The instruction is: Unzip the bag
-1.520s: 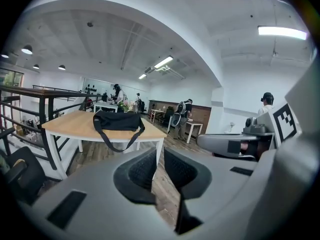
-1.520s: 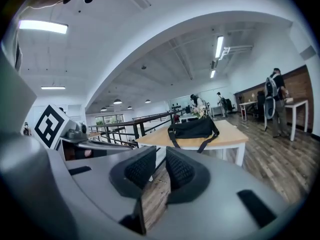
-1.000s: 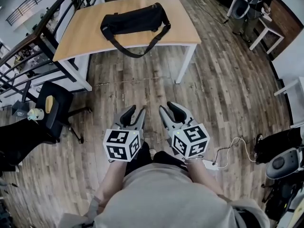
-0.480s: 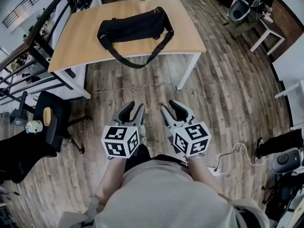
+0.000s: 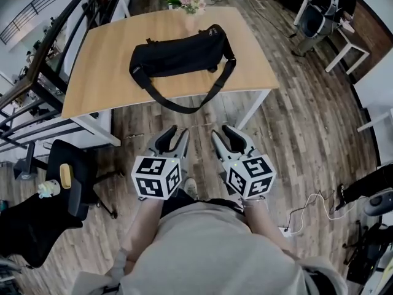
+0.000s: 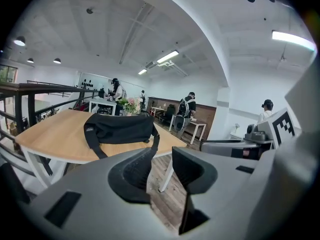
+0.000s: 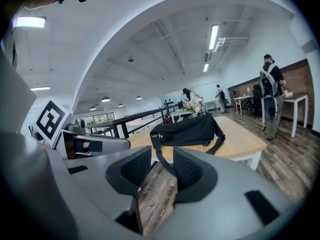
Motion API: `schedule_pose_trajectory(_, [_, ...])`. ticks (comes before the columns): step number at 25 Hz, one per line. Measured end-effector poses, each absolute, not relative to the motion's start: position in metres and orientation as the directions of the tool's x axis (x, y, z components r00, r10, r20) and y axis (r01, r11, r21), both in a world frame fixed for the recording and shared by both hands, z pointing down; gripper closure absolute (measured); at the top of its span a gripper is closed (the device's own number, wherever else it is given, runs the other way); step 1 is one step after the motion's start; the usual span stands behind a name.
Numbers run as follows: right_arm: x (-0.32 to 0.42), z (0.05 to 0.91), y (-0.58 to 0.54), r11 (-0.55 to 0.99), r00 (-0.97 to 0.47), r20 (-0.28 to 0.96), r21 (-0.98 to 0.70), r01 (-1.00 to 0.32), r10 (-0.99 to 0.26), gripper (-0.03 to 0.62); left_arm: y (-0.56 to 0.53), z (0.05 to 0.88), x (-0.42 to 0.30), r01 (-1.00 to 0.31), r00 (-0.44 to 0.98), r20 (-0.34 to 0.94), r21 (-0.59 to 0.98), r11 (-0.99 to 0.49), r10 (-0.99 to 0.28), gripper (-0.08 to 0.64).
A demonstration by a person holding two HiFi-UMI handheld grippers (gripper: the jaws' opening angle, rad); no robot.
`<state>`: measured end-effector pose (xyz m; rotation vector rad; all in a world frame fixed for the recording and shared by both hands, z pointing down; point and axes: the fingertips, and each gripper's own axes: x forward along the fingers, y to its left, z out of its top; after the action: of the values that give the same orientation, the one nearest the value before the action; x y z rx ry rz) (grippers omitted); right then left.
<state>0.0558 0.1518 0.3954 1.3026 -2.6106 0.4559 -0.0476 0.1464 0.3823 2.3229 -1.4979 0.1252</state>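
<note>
bags 1: bag on table, strap overhanging its near edge | grippers 2: left gripper, right gripper short of the table, jaws apart, empty; right's just opening | zip: not discernible

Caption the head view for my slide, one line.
Left gripper open, right gripper just opened wider, both empty, short of the table bearing the black bag.

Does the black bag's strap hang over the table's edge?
Yes, the head view shows the strap looping past the near edge of the table, over the wooden floor.
</note>
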Motion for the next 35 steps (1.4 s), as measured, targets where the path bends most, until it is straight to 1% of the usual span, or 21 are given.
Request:
schedule_pose_trajectory(6, [0.033,0.395,0.116,0.556,-0.594,0.286,-0.21,-0.804,-0.752,0.472,0.106,0.385,-0.061,-0.874,0.473,0.269,0.265,-0.407,-0.839,0.416])
schedule_pose_trajectory(15, [0.017,0.404,0.1,0.551,-0.583,0.35,-0.196,-0.811,-0.733,0.472,0.09,0.402,-0.073,-0.842,0.515,0.286,0.346,-0.414,-0.808,0.417])
schedule_pose_trajectory(20, [0.015,0.405,0.077,0.56,-0.588,0.361,-0.19,-0.806,-0.724,0.472,0.073,0.407,-0.076,-0.841,0.509,0.287,0.367,-0.397,-0.812,0.418])
schedule_pose_trajectory(28, [0.008,0.407,0.014,0.591,-0.616,0.363,-0.193,-0.783,-0.699,0.472,0.015,0.413,-0.093,-0.862,0.456,0.294,0.379,-0.336,-0.84,0.419])
schedule_pose_trajectory(35, [0.03,0.404,-0.062,0.582,-0.61,0.347,-0.195,-0.79,-0.712,0.472,-0.056,0.407,-0.077,-0.867,0.456,0.292,0.359,-0.346,-0.841,0.418])
